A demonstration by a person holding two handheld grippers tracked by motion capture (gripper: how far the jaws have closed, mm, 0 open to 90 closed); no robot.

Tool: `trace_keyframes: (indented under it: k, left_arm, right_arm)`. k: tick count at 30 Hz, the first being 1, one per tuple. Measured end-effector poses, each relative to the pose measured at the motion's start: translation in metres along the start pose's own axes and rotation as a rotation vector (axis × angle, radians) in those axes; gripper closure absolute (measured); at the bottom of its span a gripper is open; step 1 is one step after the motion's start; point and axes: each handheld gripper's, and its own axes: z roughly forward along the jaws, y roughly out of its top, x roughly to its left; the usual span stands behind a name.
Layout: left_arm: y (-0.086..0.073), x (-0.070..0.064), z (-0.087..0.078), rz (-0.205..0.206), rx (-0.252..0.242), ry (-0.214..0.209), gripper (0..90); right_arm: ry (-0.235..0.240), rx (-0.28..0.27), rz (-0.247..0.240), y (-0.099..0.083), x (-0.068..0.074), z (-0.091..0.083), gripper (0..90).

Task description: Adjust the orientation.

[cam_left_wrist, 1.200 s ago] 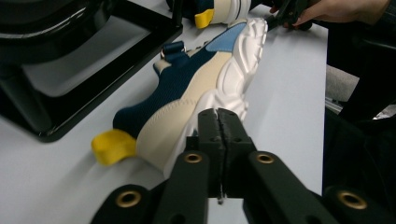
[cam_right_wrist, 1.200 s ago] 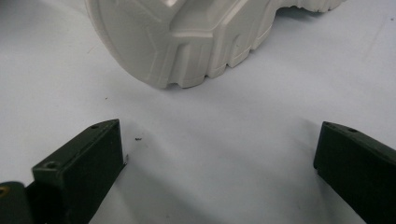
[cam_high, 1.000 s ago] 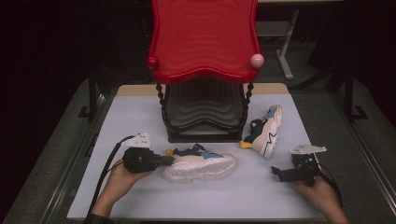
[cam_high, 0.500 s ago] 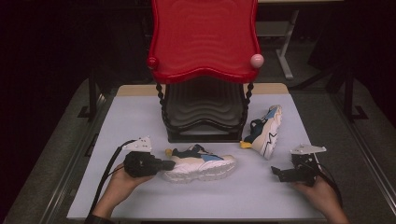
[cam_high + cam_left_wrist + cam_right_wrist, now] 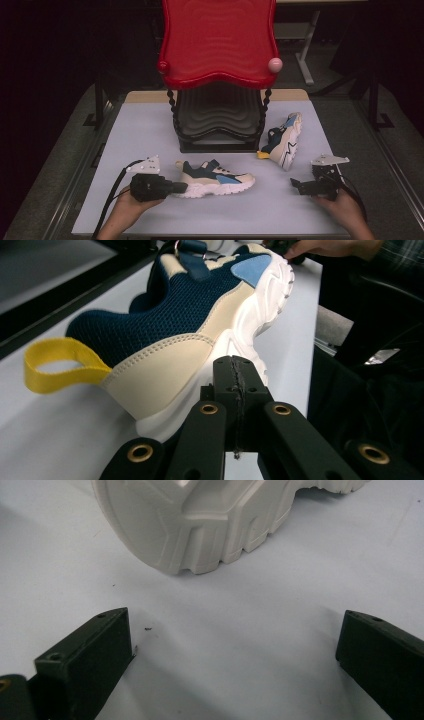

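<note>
A navy, cream and blue sneaker stands upright on the white table, toe to the right. My left gripper is shut, with its tip against the white sole at the heel. The left gripper view shows the shut jaws of the left gripper beside the yellow heel loop. A matching sneaker lies on its side right of the rack. My right gripper rests on the table, open and empty. In the right gripper view the right gripper faces a pale shoe sole a short way ahead.
A black wavy shoe rack with a red top shelf stands at the table's back middle. A pink ball sits on its right corner. Cables trail from both grippers. Dark floor surrounds the table.
My left gripper has slid a little toward the front edge, still at the shoe's heel. The right gripper and both shoes have stayed put.
</note>
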Motion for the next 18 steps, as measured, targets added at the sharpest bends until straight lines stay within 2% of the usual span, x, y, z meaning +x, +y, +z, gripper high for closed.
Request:
trace_keyframes:
  k: [7, 10, 15, 18]
  left_arm:
    - [-0.009, -0.009, 0.001, 0.000, 0.014, -0.048, 89.8]
    - [-0.014, -0.010, 0.003, -0.005, 0.019, -0.084, 89.8]
    - [-0.021, -0.013, 0.007, -0.004, 0.053, -0.130, 89.8]
    - [-0.025, -0.016, 0.011, 0.004, 0.087, -0.142, 89.8]
  right_arm:
    - [0.000, 0.000, 0.001, 0.000, 0.000, 0.000, 0.8]
    - [0.000, 0.000, 0.001, 0.000, 0.000, 0.000, 0.8]
    - [0.001, 0.000, 0.001, 0.000, 0.000, 0.000, 0.8]
    - [0.001, 0.000, 0.001, 0.000, 0.000, 0.000, 0.8]
